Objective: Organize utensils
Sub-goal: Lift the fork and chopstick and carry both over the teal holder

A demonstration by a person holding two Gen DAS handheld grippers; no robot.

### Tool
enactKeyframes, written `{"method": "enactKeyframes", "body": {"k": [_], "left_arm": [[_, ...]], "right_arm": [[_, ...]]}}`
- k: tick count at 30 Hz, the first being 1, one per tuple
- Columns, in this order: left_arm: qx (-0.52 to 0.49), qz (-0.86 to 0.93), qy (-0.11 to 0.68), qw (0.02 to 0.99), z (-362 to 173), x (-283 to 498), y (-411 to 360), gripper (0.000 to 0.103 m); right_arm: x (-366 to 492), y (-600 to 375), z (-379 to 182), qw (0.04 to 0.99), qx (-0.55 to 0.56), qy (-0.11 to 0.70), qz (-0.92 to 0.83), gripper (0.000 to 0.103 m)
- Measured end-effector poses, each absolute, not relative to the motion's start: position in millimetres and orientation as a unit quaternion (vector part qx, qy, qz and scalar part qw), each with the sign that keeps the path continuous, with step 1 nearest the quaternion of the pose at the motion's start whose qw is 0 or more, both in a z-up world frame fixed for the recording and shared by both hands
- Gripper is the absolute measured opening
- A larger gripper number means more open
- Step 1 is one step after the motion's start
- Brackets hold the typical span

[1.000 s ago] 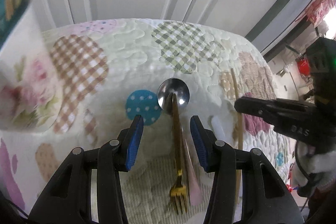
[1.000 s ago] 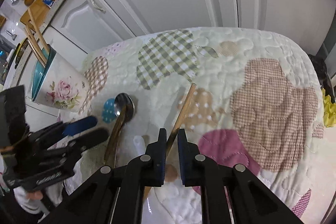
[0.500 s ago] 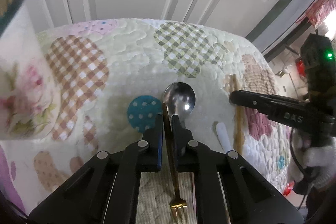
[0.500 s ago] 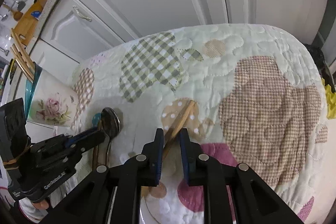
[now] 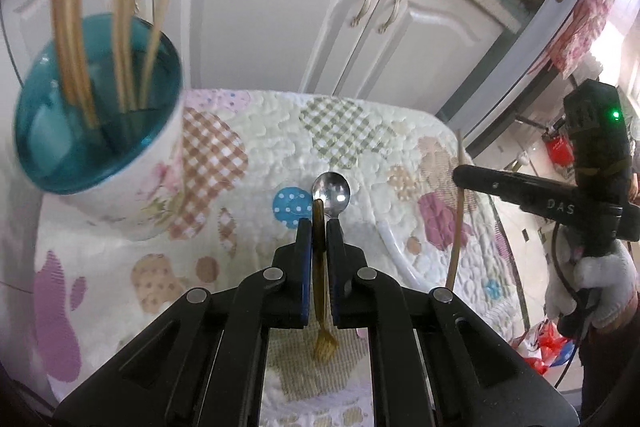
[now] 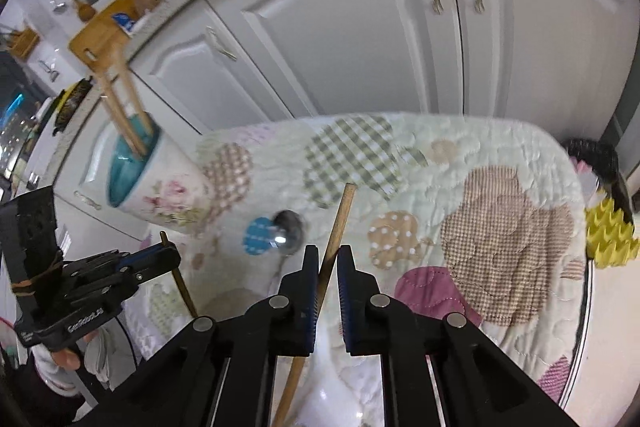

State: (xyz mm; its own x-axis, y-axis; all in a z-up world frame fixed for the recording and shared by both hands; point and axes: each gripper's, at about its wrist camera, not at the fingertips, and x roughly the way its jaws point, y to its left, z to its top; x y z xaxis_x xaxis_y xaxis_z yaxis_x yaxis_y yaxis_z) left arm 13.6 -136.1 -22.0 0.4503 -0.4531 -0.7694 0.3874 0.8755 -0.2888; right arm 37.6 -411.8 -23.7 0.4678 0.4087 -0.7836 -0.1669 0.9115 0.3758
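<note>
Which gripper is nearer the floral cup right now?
Left. The left gripper, shut on the gold fork, is raised just beside the floral cup. The right gripper, shut on a wooden chopstick, is farther off, beyond the left gripper.

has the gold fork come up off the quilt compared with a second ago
Yes. The left tongs have just closed on the fork and raised it; the spoon on the quilt now looks smaller and farther below.

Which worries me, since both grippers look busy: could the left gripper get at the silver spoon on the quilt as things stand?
Probably not yet. The left gripper is shut on the gold fork, so its jaws are occupied. The silver spoon lies uncovered just ahead on the quilt, so the way itself looks free once the fork is dropped off.
</note>
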Motion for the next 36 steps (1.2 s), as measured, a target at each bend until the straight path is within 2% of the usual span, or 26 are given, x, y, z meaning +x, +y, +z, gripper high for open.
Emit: {"method": "enactKeyframes", "body": {"k": [11,26,36], "left_arm": [[-0.04,-0.241,0.431,0.869,8.4,-6.7,-109.0,0.005],[-0.041,-0.228,0.401,0.887,48.6,-14.5,-77.9,0.005],[-0.059,-0.22,0.369,0.901,94.3,-18.1,-41.9,0.005]], "right_arm": [[7.7,-391.8,35.1,0.876,0.096,0.427,0.202,0.005],[12.0,-348.0,87.7,0.89,0.06,0.385,0.237,0.005],[17.6,-314.0,133.9,0.899,0.031,0.348,0.264,0.005]]}}
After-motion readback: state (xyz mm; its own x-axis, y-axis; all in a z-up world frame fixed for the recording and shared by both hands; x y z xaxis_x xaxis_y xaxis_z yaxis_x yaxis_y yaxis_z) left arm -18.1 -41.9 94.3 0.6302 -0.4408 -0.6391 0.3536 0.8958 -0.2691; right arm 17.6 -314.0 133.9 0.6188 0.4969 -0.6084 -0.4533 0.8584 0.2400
